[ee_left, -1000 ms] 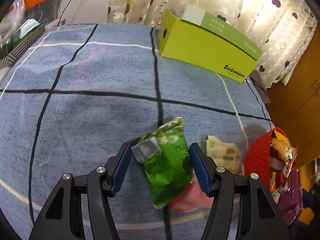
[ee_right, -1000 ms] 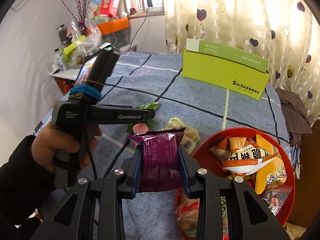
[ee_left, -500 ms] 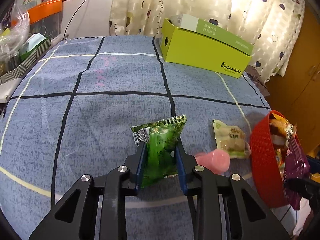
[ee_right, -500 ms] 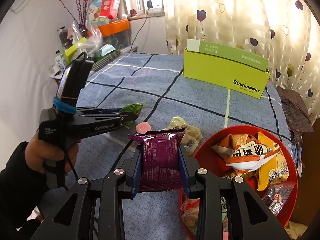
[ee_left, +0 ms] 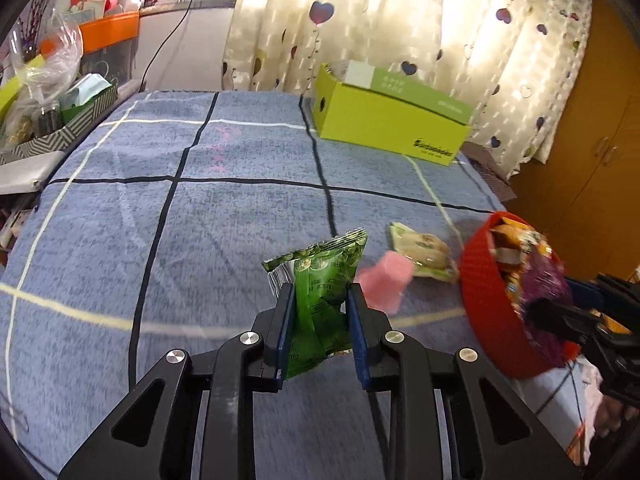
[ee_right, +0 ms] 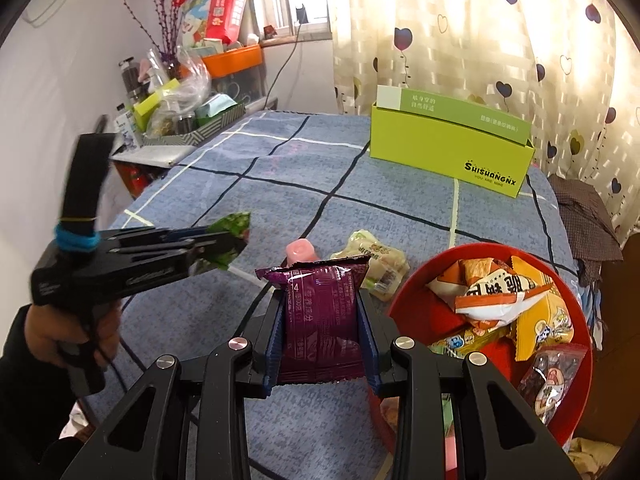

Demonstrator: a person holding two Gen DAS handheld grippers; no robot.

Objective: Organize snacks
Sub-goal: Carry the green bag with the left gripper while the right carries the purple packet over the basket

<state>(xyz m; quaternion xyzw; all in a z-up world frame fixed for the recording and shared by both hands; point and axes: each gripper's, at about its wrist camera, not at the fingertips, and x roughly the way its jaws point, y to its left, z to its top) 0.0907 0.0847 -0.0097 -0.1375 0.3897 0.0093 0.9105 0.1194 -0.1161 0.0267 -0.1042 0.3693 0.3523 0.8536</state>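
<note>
My left gripper (ee_left: 320, 300) is shut on a green snack packet (ee_left: 324, 280) and holds it above the blue checked cloth; it also shows in the right wrist view (ee_right: 224, 244). My right gripper (ee_right: 320, 300) is shut on a purple snack packet (ee_right: 320, 320), left of the red basket (ee_right: 416, 304) full of snack packs. In the left wrist view the purple packet (ee_left: 546, 284) hangs over the red basket (ee_left: 480, 304). A pink jelly cup (ee_right: 300, 250) and a pale wrapped snack (ee_right: 372, 260) lie on the cloth between the grippers.
An open lime-green cardboard box (ee_right: 448, 148) stands at the far side of the table. A cluttered side shelf with bags, jars and an orange bin (ee_right: 188, 92) lies beyond the table's left edge. Heart-patterned curtains hang behind. A brown cloth (ee_right: 580, 216) lies at the right edge.
My left gripper closed on the green packet and lifted it off the cloth. My right gripper keeps holding the purple packet by the basket, almost unmoved.
</note>
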